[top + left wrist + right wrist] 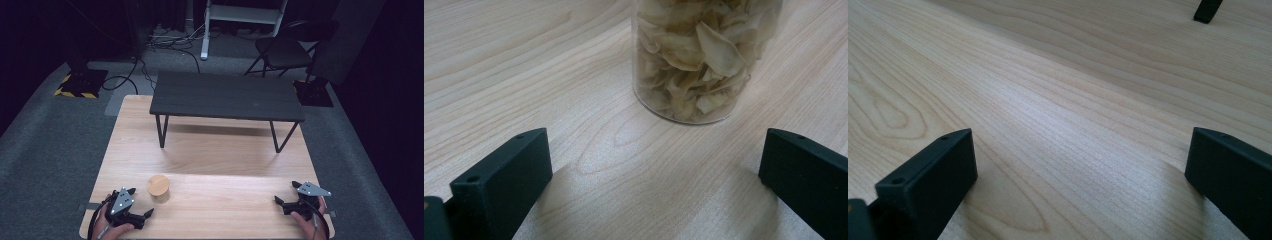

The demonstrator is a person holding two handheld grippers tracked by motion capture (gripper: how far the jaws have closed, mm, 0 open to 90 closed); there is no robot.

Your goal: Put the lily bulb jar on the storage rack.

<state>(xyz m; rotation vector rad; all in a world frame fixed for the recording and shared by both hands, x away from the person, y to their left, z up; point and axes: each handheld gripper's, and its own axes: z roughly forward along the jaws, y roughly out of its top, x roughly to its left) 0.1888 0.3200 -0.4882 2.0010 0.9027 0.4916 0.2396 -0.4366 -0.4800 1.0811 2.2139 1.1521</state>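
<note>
A clear jar [696,60] packed with pale dried slices stands on the light wooden table [225,150]; from above its round wooden lid [158,185] shows at the front left. My left gripper [141,201] rests on the table just in front of the jar. In the left gripper view its jaws [654,170] stand wide apart, short of the jar, with bare wood between them. My right gripper [285,191] lies at the front right, far from the jar. It is open over bare tabletop [1080,170].
A low black bench [227,96] on thin legs stands across the back half of the table; one leg foot [1208,10] shows in the right gripper view. Grey carpet surrounds the table. A folding chair [285,50] and cables lie beyond.
</note>
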